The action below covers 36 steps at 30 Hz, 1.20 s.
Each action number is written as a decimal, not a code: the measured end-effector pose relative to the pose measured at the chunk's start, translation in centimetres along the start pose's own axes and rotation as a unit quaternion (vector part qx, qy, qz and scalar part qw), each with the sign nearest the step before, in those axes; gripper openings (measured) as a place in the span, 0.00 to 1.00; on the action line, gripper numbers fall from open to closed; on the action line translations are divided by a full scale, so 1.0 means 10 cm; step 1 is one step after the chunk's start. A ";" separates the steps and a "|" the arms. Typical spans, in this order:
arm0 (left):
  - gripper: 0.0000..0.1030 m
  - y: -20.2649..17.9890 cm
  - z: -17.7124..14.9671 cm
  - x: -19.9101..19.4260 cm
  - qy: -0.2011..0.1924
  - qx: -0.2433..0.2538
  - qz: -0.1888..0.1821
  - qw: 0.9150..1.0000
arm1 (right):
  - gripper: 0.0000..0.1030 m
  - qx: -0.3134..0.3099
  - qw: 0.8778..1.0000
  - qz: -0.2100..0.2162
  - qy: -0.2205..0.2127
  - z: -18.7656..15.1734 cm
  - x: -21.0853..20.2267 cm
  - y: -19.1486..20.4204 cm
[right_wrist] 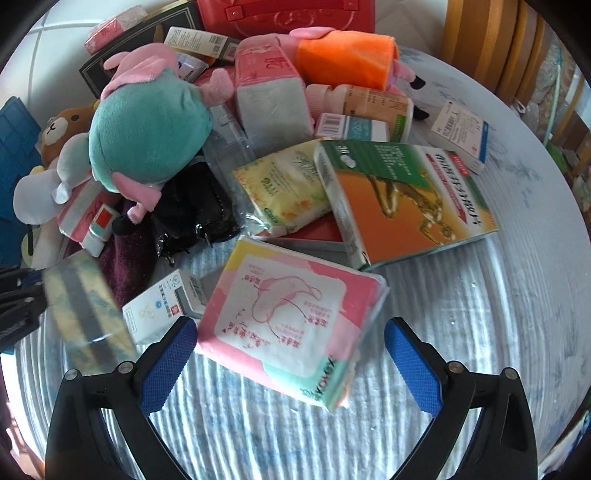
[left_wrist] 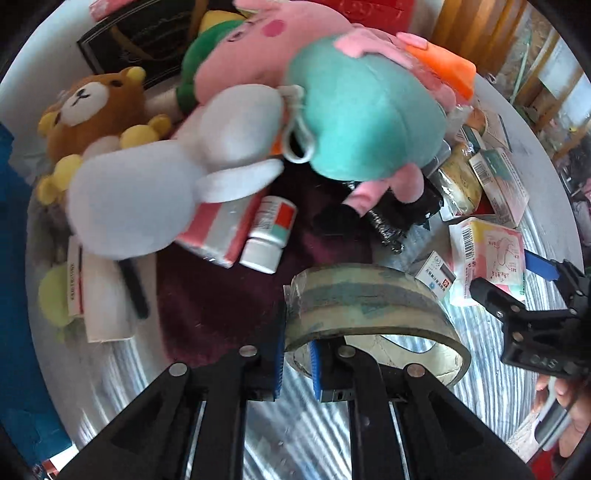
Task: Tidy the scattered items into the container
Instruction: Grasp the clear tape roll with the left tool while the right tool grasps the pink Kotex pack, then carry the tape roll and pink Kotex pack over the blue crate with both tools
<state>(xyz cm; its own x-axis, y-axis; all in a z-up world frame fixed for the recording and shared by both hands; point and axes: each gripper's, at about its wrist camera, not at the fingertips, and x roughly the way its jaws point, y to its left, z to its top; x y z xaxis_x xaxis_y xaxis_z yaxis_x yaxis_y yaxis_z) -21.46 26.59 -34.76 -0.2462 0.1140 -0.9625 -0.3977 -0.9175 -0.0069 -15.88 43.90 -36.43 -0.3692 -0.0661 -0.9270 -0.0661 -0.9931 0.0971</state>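
My left gripper [left_wrist: 297, 363] is shut on the wall of a roll of tape [left_wrist: 369, 302], held above a round silver tray [left_wrist: 110, 376]. The roll shows blurred at the left of the right wrist view [right_wrist: 86, 306]. My right gripper [right_wrist: 290, 354] is open, its blue pads [right_wrist: 168, 363] on either side of a pink tissue pack [right_wrist: 288, 317], not touching it. The right gripper also shows in the left wrist view [left_wrist: 517, 291]. Plush toys lie in the pile: a teal-bodied pig [left_wrist: 365, 118], a white rabbit [left_wrist: 155, 192], a brown bear [left_wrist: 92, 107].
Medicine boxes, a white pill bottle [left_wrist: 267, 234], a large orange-green box [right_wrist: 402, 199], a yellow tissue pack [right_wrist: 284, 184], a black pouch [right_wrist: 195, 210] and a maroon cloth [left_wrist: 229, 295] crowd the tray. A red case [right_wrist: 288, 14] and wooden chair [right_wrist: 484, 40] stand behind.
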 end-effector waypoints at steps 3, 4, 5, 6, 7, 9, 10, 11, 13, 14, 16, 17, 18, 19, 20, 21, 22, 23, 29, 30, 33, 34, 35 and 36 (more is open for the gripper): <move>0.11 0.09 -0.04 -0.12 -0.008 -0.006 0.005 1.000 | 1.00 -0.007 1.000 -0.005 0.012 0.00 0.10 0.05; 0.11 0.12 -0.05 -0.16 -0.011 -0.009 0.006 1.000 | 1.00 -0.006 1.000 -0.006 0.015 0.00 0.12 0.06; 0.11 0.14 -0.06 -0.20 -0.013 -0.012 0.006 1.000 | 0.97 -0.004 1.000 -0.007 0.018 0.00 0.14 0.05; 0.11 0.15 -0.07 -0.22 -0.015 -0.013 0.007 1.000 | 0.93 -0.005 1.000 -0.007 0.024 -0.01 0.16 0.06; 0.11 0.16 -0.07 -0.25 -0.017 -0.013 0.009 1.000 | 0.89 -0.008 1.000 -0.010 0.026 -0.01 0.17 0.07; 0.11 0.19 -0.08 -0.30 -0.021 -0.017 0.009 1.000 | 0.84 -0.020 0.999 -0.016 0.028 -0.02 0.13 0.11; 0.11 0.22 -0.09 -0.34 -0.023 -0.019 0.009 1.000 | 0.83 -0.021 0.999 -0.015 0.030 -0.02 0.10 0.13; 0.11 0.23 -0.09 -0.36 -0.025 -0.021 0.009 0.999 | 0.82 -0.022 0.999 -0.016 0.031 -0.03 0.07 0.14; 0.11 0.25 -0.10 -0.43 -0.029 -0.025 0.008 0.999 | 0.82 -0.025 0.999 -0.018 0.027 -0.04 0.00 0.16; 0.11 0.25 -0.10 -0.47 -0.031 -0.026 0.008 0.999 | 0.82 -0.026 0.999 -0.019 0.025 -0.04 -0.05 0.18; 0.11 0.25 -0.11 -0.53 -0.034 -0.026 0.009 0.999 | 0.82 -0.028 0.999 -0.020 0.021 -0.04 -0.13 0.20; 0.11 0.23 -0.10 -0.56 -0.036 -0.026 0.008 0.999 | 0.82 -0.029 0.999 -0.020 0.020 -0.04 -0.18 0.20; 0.11 0.22 -0.10 -0.58 -0.038 -0.026 0.008 0.999 | 0.82 -0.031 0.999 -0.020 0.018 -0.05 -0.23 0.21; 0.11 0.23 -0.12 -0.63 -0.041 -0.027 0.007 0.999 | 0.82 -0.033 0.999 -0.020 0.015 -0.05 -0.28 0.22; 0.11 0.24 -0.14 -0.68 -0.044 -0.027 0.007 0.999 | 0.82 -0.035 0.999 -0.021 0.013 -0.06 -0.33 0.23; 0.11 0.24 -0.16 -0.72 -0.046 -0.028 0.006 0.999 | 0.82 -0.036 0.999 -0.022 0.010 -0.06 -0.38 0.23; 0.11 0.26 -0.18 -0.76 -0.049 -0.028 0.005 0.998 | 0.82 -0.036 0.999 -0.022 0.008 -0.07 -0.43 0.23; 0.11 0.26 -0.20 -0.80 -0.052 -0.028 0.004 0.998 | 0.82 -0.038 0.999 -0.022 0.005 -0.07 -0.48 0.23; 0.11 0.27 -0.30 -1.04 -0.063 -0.031 0.004 0.998 | 0.82 -0.042 0.999 -0.022 -0.011 -0.10 -0.78 0.36; 0.11 0.28 -0.32 -1.08 -0.066 -0.031 0.004 0.997 | 0.82 -0.043 0.999 -0.021 -0.015 -0.04 -0.78 0.29; 0.11 0.31 -0.37 -1.21 -0.074 -0.034 0.005 0.997 | 0.82 -0.043 0.999 -0.018 -0.026 -0.03 -0.95 0.24; 0.11 0.32 -0.39 -1.26 -0.077 -0.034 0.006 0.996 | 0.82 -0.043 0.998 -0.017 -0.031 -0.03 -1.00 0.25; 0.11 0.32 -0.40 -1.31 -0.080 -0.033 0.006 0.996 | 0.82 -0.043 0.998 -0.017 -0.036 -0.04 -1.06 0.27; 0.11 0.33 -0.41 -1.35 -0.083 -0.032 0.007 0.996 | 0.82 -0.044 0.998 -0.016 -0.042 -0.04 -1.13 0.28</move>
<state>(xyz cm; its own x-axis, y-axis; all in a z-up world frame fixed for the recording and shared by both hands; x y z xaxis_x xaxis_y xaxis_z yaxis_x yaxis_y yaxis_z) -15.78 20.50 -22.88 -0.3953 0.1581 -0.9049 -0.3369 -0.9414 -0.0173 -11.49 41.84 -25.83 -0.4446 -0.0288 -0.8953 0.0001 -0.9995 0.0321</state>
